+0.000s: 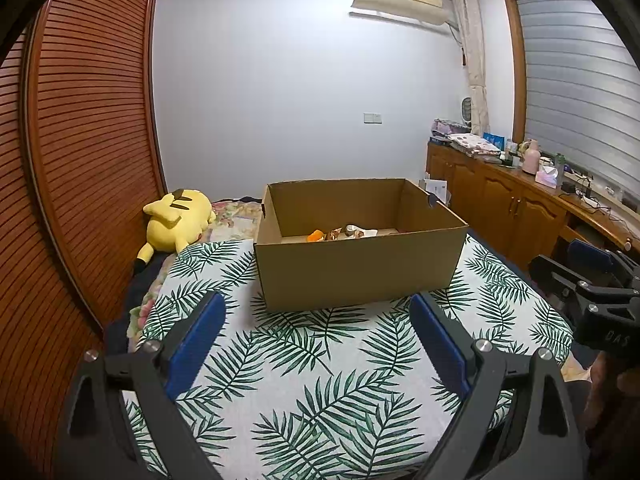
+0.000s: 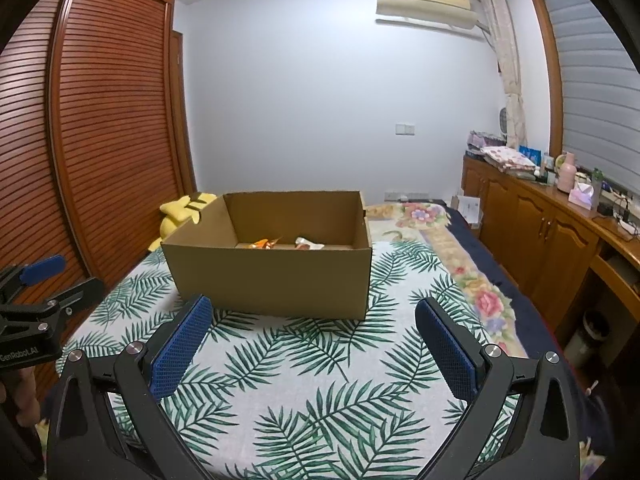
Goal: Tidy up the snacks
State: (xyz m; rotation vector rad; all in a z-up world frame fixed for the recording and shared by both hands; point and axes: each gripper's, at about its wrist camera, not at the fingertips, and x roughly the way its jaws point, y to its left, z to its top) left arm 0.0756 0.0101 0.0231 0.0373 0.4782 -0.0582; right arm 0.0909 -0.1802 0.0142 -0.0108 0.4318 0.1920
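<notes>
An open brown cardboard box (image 1: 356,272) stands on a leaf-patterned cloth (image 1: 320,380) on the bed; it also shows in the right wrist view (image 2: 272,280). Inside lie snack packets: an orange one (image 1: 316,235) and pale wrapped ones (image 1: 356,232), also seen in the right wrist view (image 2: 308,243). My left gripper (image 1: 318,312) is open and empty, hovering over the cloth in front of the box. My right gripper (image 2: 312,316) is open and empty, also just short of the box. Each gripper appears at the edge of the other's view.
A yellow plush toy (image 1: 176,220) lies left of the box by the slatted wooden wardrobe (image 1: 80,160). A wooden cabinet (image 2: 540,220) with bottles, folded cloth and cables runs along the right. A floral quilt (image 2: 460,248) lies right of the cloth.
</notes>
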